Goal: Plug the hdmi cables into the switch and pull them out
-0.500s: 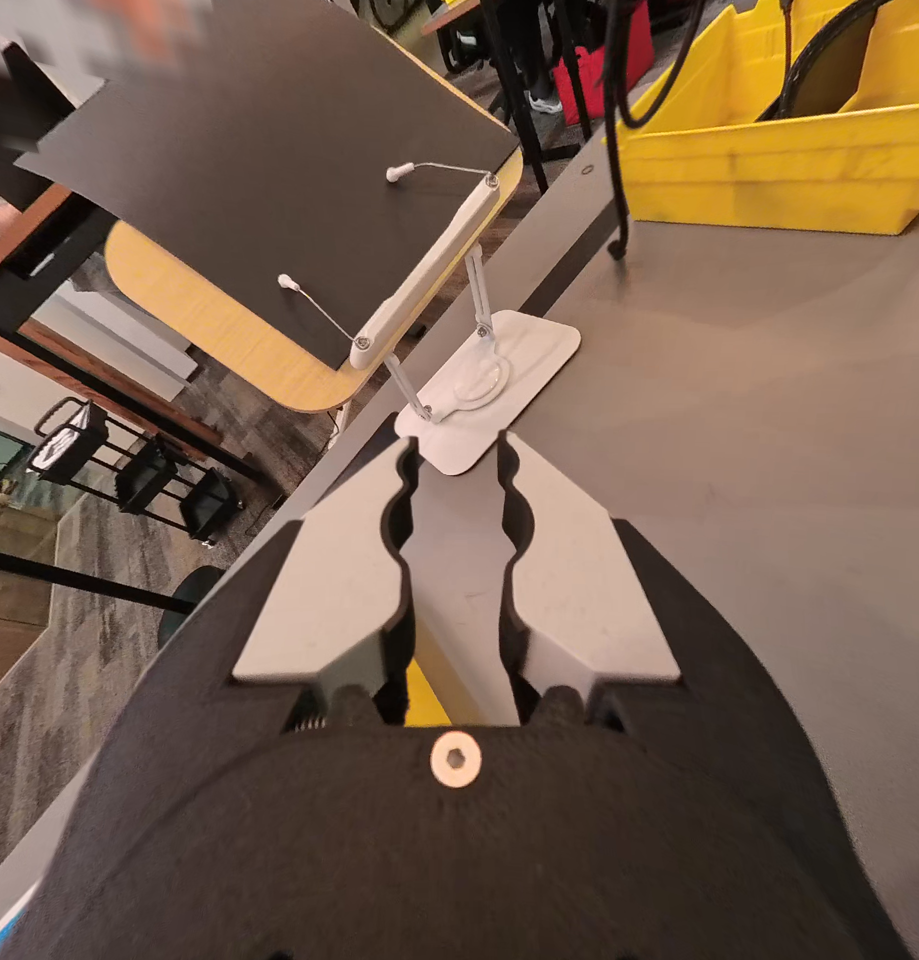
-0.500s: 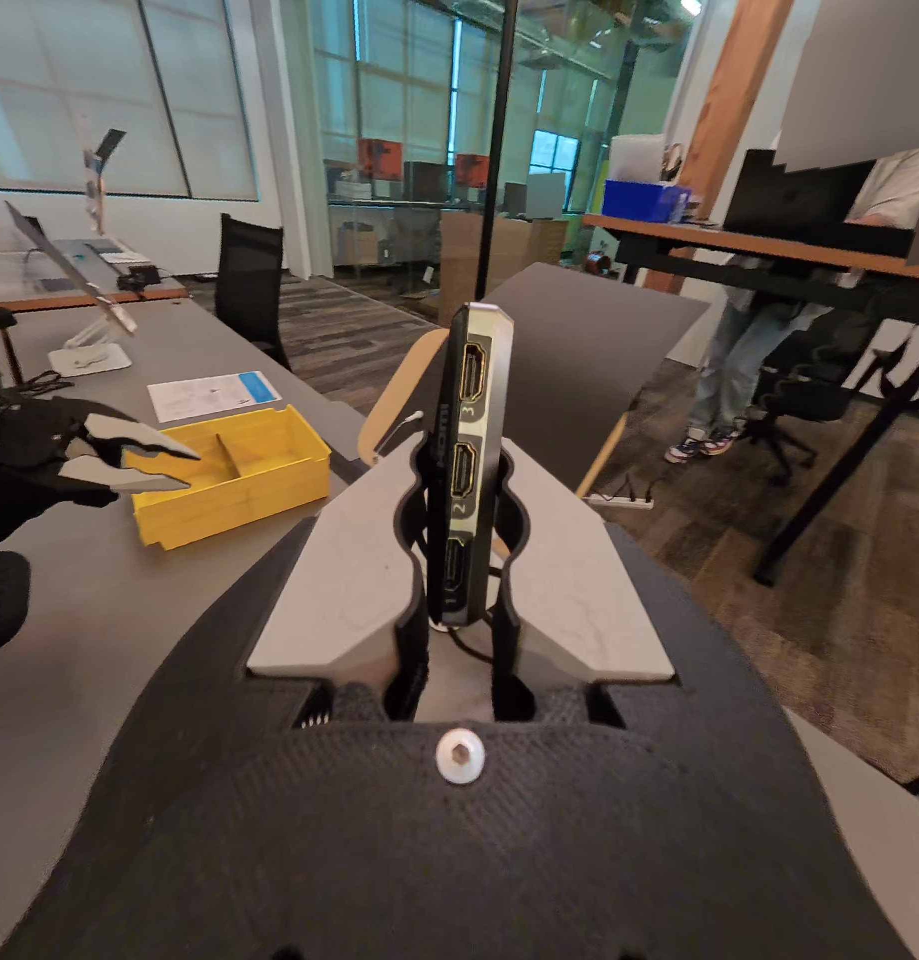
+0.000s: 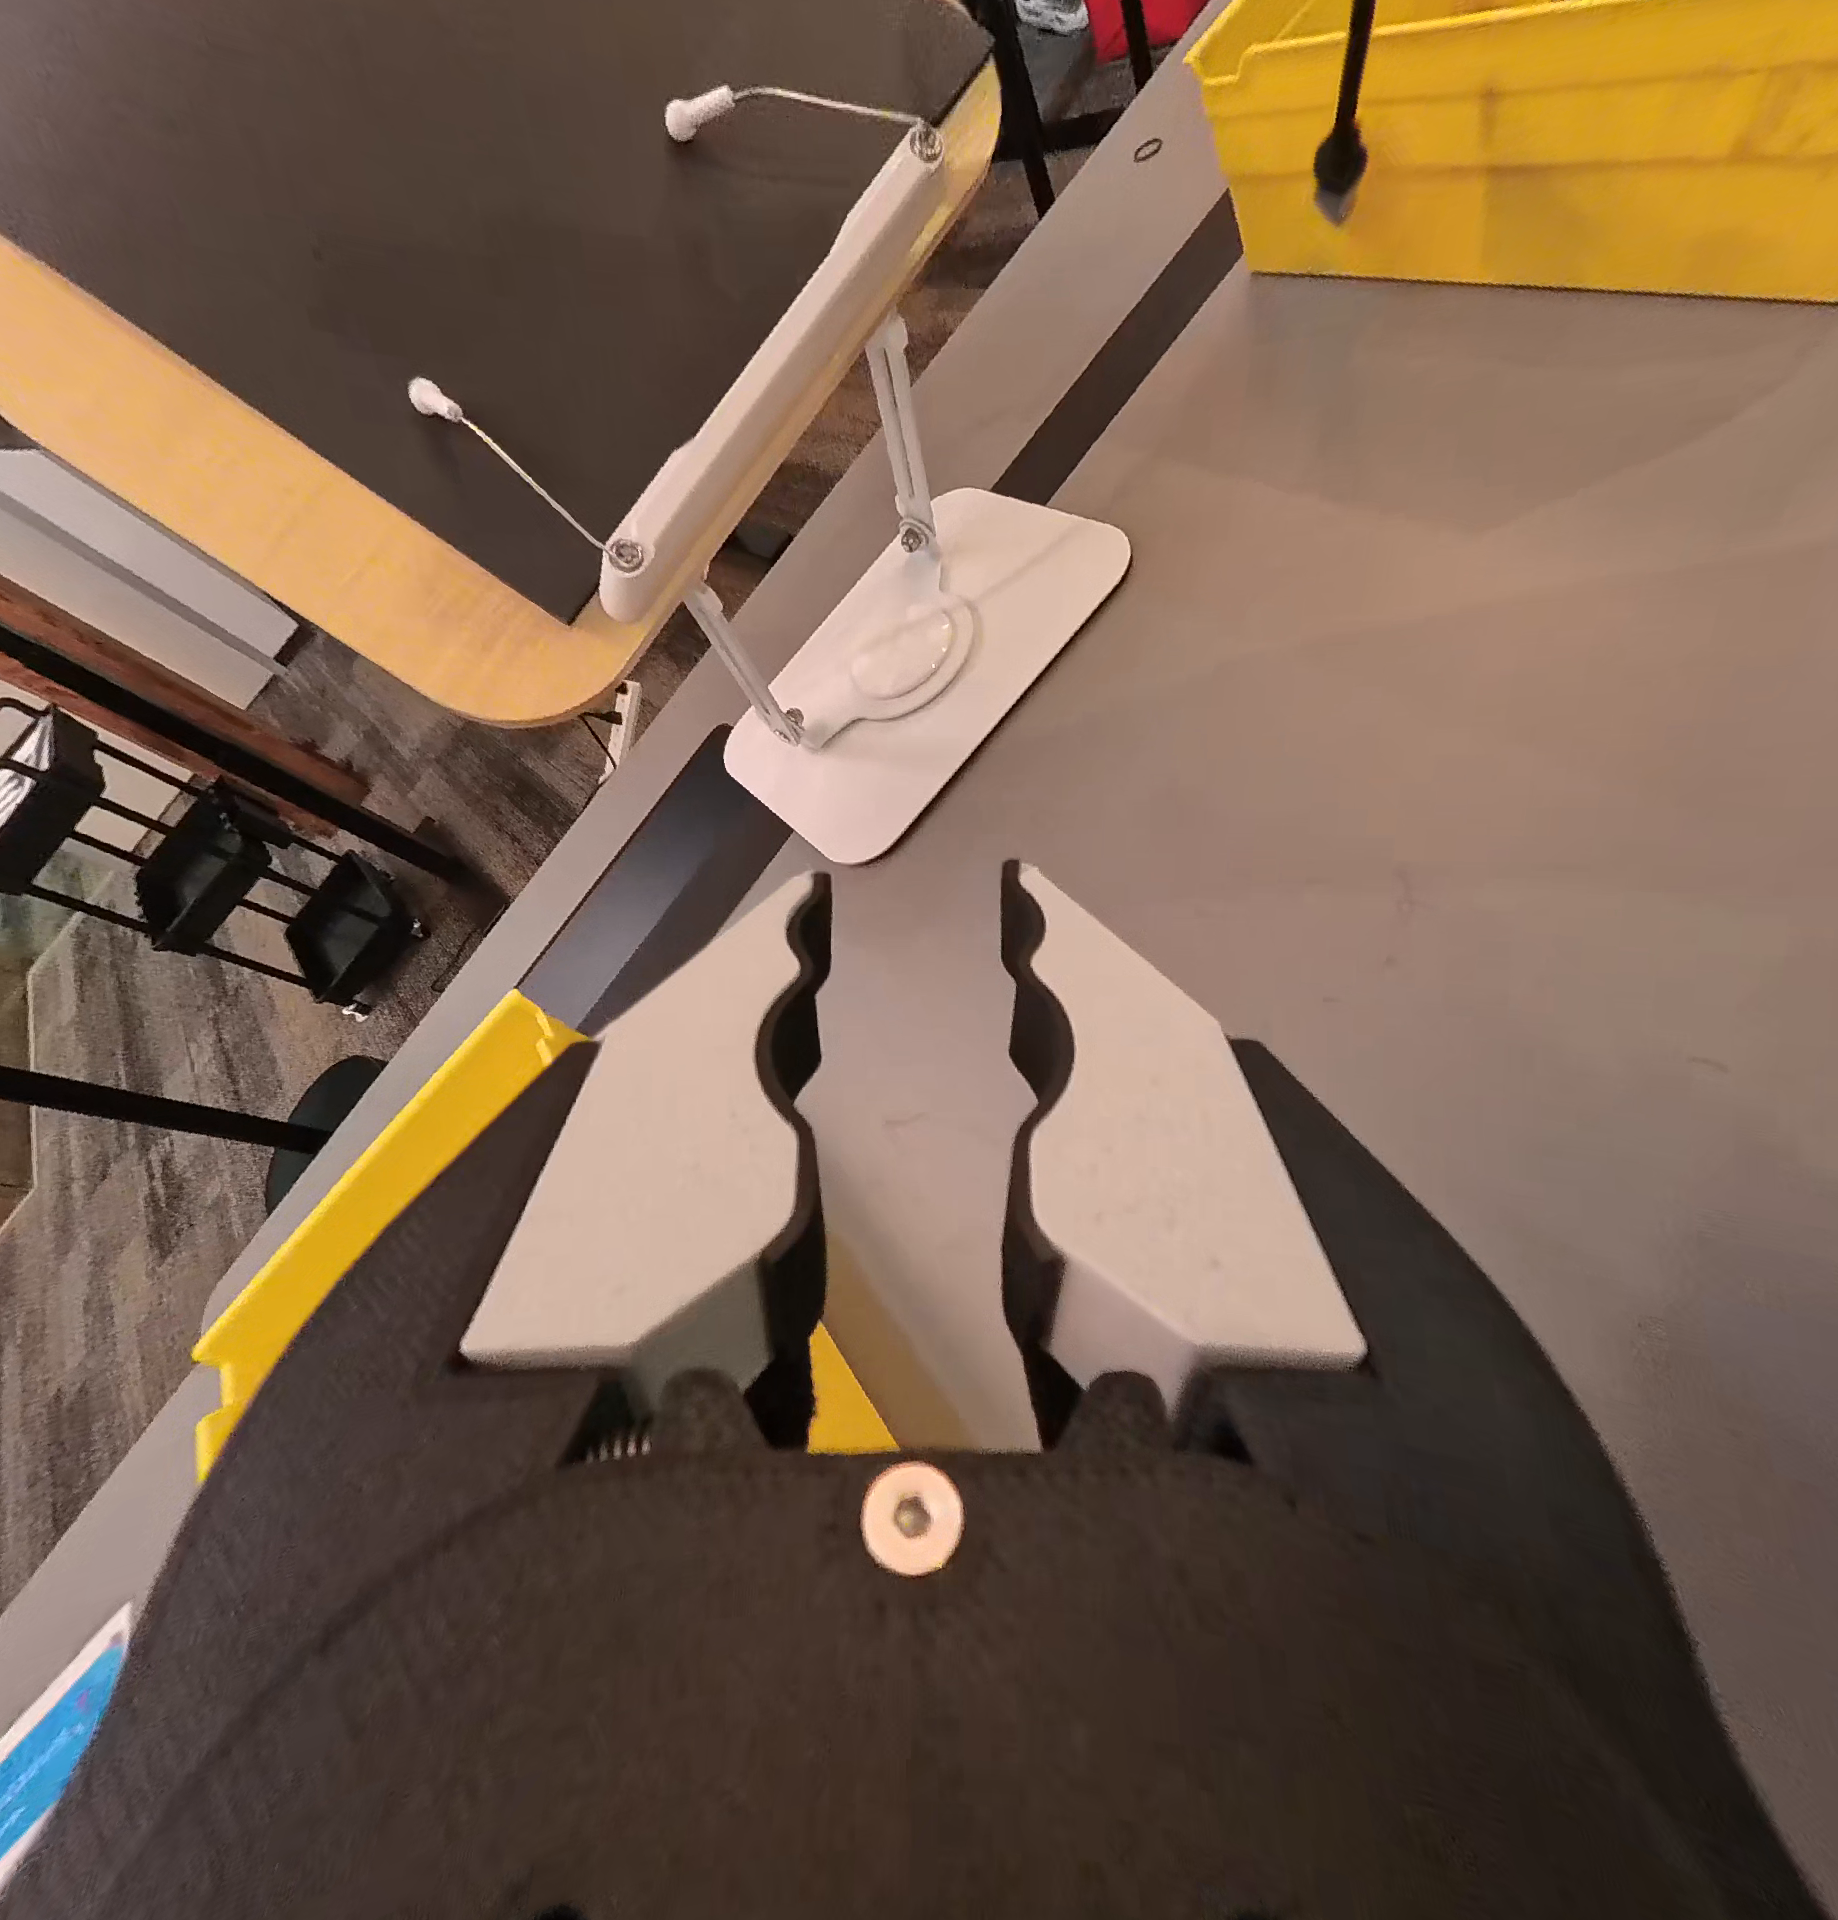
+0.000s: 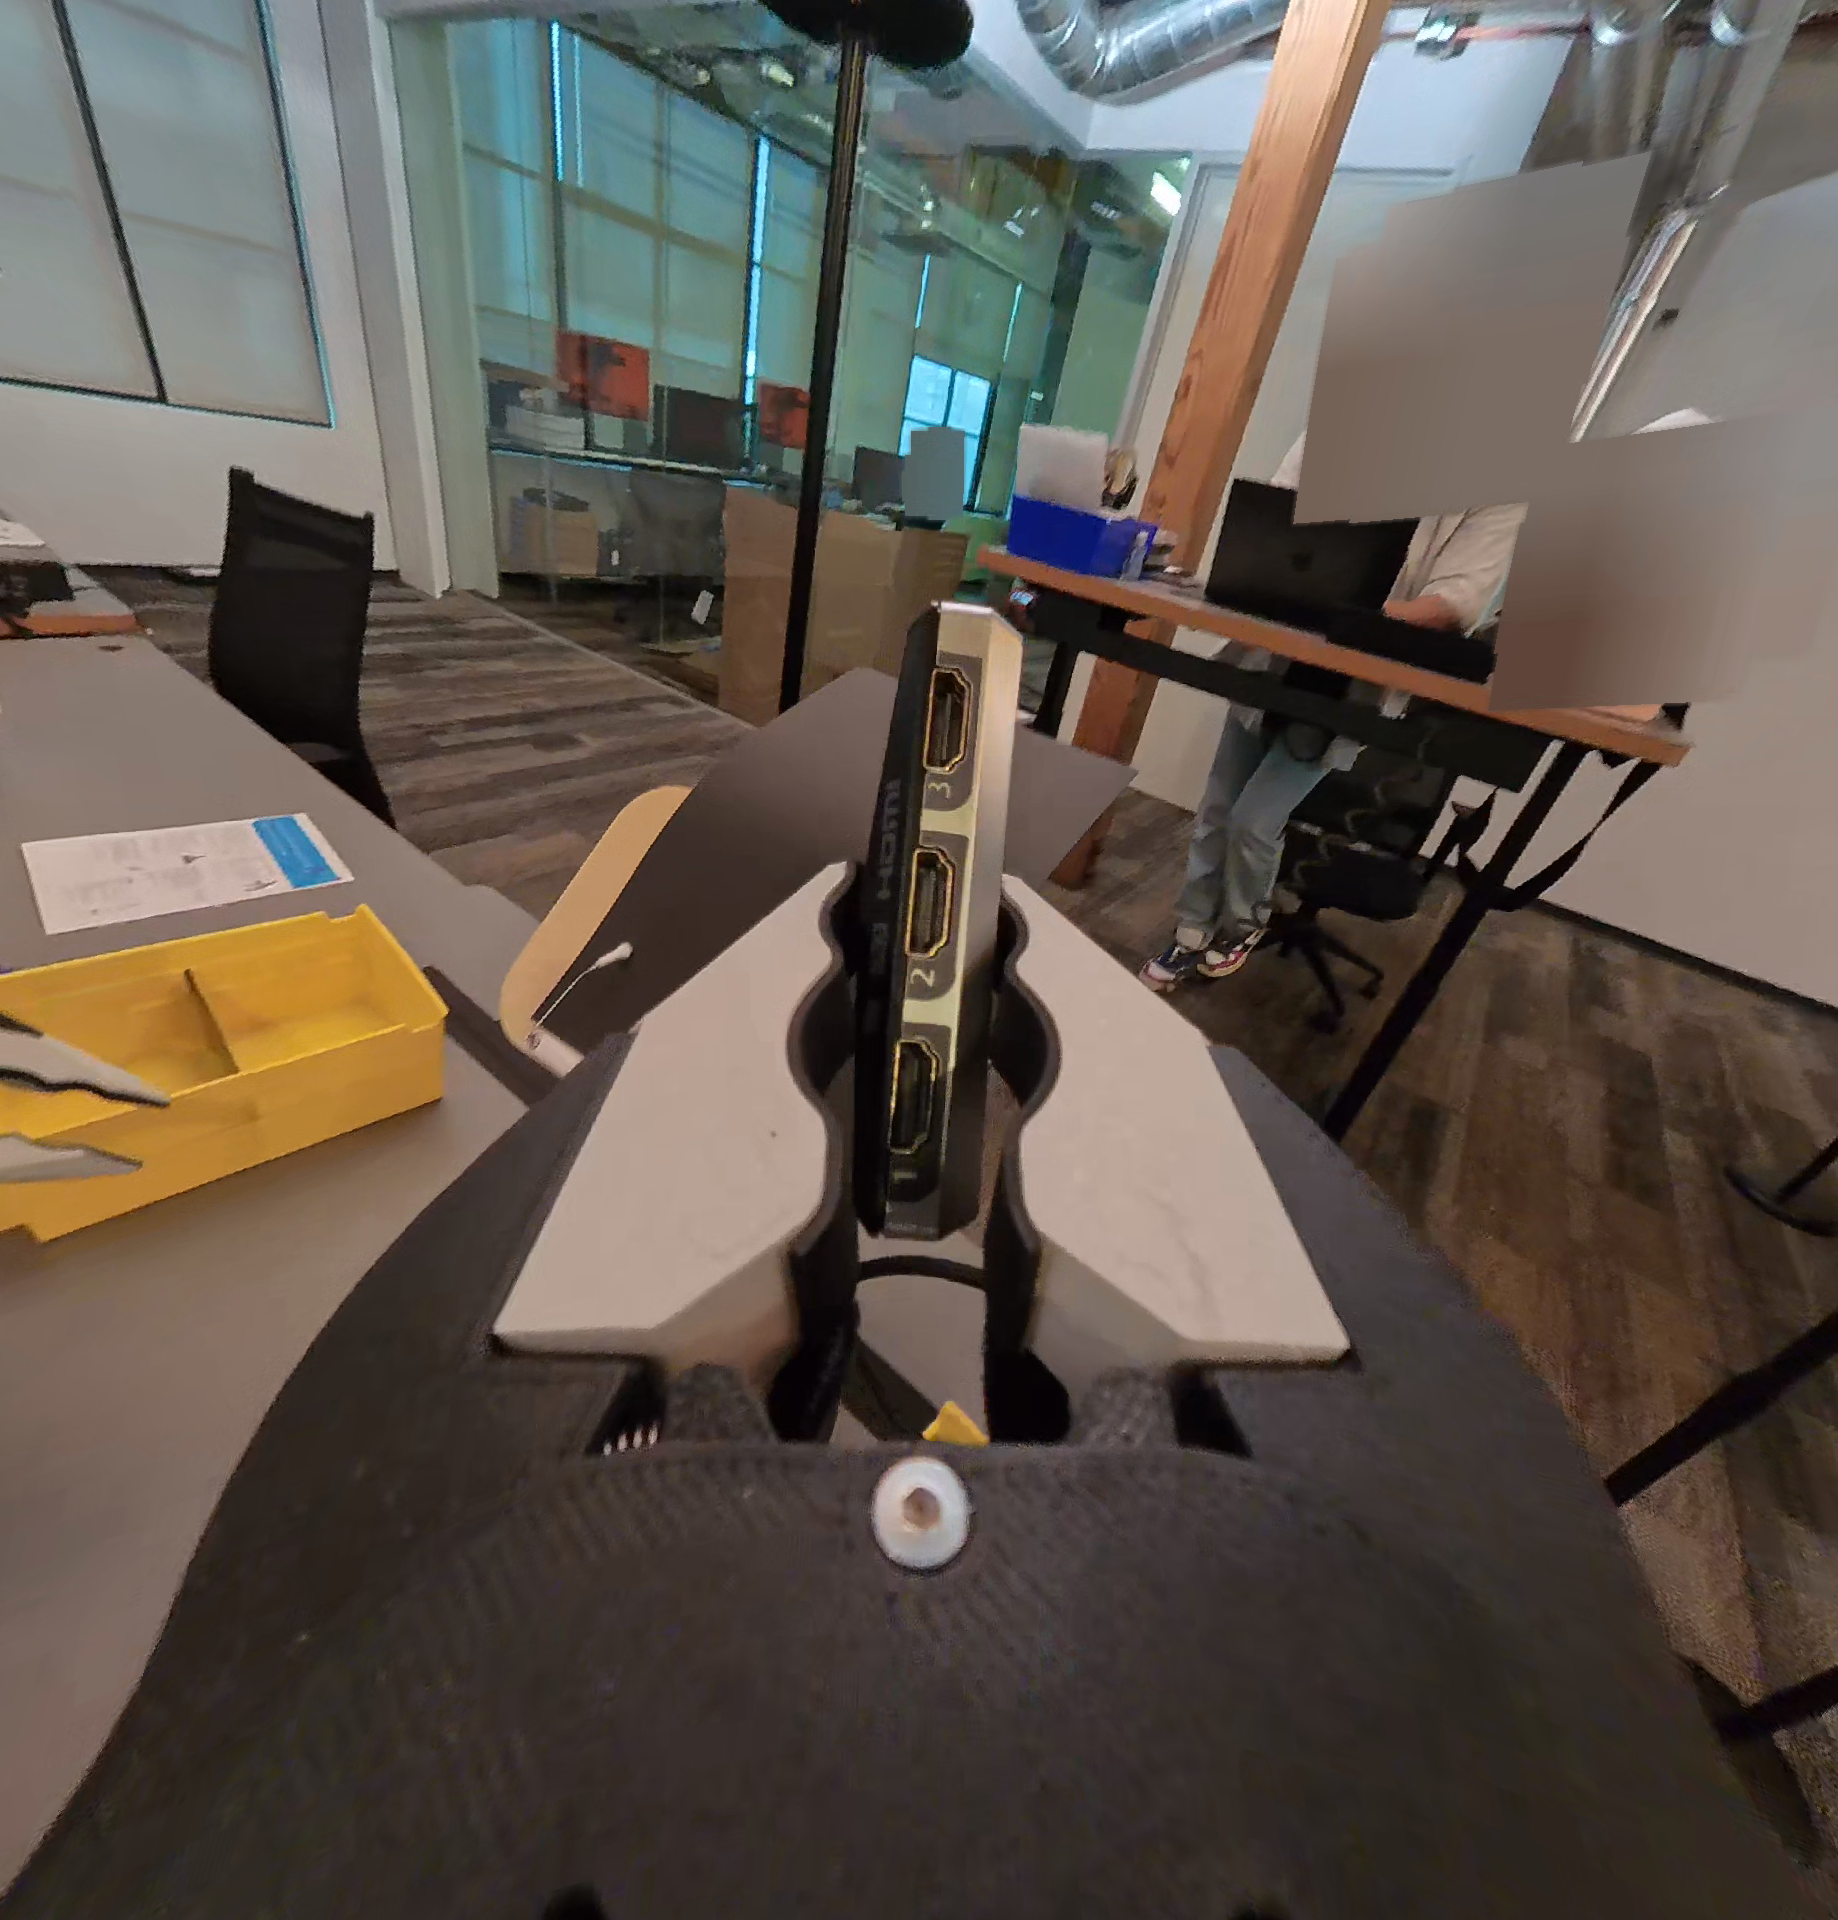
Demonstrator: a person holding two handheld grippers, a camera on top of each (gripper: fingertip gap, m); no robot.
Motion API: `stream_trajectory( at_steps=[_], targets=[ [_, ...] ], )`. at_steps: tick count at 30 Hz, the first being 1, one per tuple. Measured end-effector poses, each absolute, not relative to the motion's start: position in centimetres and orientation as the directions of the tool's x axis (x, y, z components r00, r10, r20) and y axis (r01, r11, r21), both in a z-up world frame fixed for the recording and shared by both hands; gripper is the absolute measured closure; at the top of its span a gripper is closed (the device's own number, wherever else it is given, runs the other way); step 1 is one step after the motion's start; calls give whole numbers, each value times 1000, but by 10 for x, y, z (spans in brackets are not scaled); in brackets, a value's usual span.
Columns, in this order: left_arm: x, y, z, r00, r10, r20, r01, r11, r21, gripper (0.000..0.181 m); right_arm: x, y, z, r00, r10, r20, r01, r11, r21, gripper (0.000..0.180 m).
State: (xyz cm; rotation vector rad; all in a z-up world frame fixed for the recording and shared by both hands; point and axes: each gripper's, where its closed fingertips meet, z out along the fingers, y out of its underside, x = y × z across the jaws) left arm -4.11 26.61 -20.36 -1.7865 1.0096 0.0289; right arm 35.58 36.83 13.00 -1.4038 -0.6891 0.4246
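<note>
In the right wrist view, the right gripper sat at the lower centre of the frame, clamped on the switch, which stood upright on its end between the jaws. Three ports ran up its facing edge, and all three looked empty. By my reading no cable was plugged in, so the plugging and the pulling out were both left to do; only the hold on the switch seemed secured. A dark cord looped just under the switch, between the fingers, though where it led was hidden.

In the left wrist view, the left gripper filled the lower half of the frame, its jaws parted a moderate way and holding nothing, over the grey table. Just beyond its tips stood a white stand. Farther off, at the upper right, a black cable plug hung in front of a large yellow bin.

Only the left view showed that hanging plug and the stand's base. Only the right view showed the switch, a small yellow tray at the left beside the left gripper's tips, a printed sheet beyond it, and the office behind.
</note>
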Motion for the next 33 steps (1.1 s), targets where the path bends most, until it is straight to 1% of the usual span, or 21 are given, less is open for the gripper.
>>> stream_trajectory(
  at_steps=[10, 18, 26, 29, 33],
  targets=[
    [-46, 271, -223, 643, -631, -434, -651, -152, -744, 149, 388, 366, 190, 793, 564, 231, 95, 260, -961, 160],
    [-42, 270, -236, 626, -655, -423, -667, -168, -726, 149, 401, 363, 193, 807, 540, 239, 109, 262, -959, 159],
    [-39, 270, -245, 616, -670, -414, -676, -181, -714, 149, 405, 358, 223, 814, 520, 260, 107, 304, -946, 159],
    [-37, 269, -249, 609, -678, -410, -681, -182, -710, 149, 398, 363, 216, 803, 533, 267, 143, 263, -954, 160],
    [-37, 268, -252, 602, -684, -413, -689, -183, -701, 149, 398, 378, 175, 799, 550, 241, 173, 174, -969, 160]
  ],
)
